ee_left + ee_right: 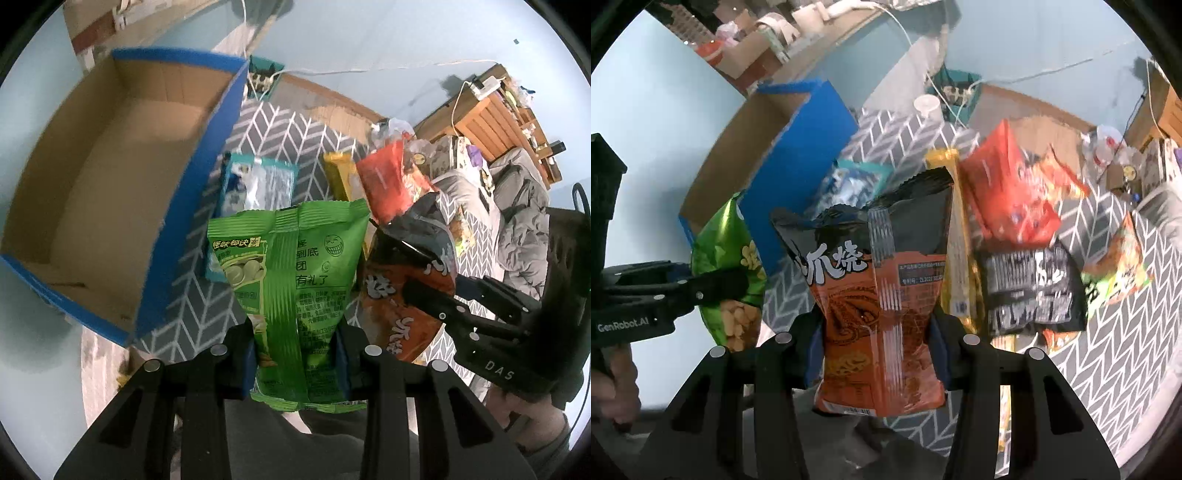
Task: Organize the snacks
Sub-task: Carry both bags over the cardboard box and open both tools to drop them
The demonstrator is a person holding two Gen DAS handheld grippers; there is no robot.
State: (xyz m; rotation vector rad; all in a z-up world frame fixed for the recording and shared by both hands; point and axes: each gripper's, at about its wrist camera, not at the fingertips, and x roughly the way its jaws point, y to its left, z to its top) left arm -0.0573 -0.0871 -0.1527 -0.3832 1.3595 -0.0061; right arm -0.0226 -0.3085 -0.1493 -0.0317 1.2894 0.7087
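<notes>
Two light, crinkly bags held low: left gripper (295,354) pinches green bag (291,288), right gripper (877,354) orange bag (879,306).

The 2 wrist cameras look steeply down, each close along its own tool. Both views share the blue cardboard box (192,177) (798,147) and chevron rug (280,133) (901,140).
</notes>
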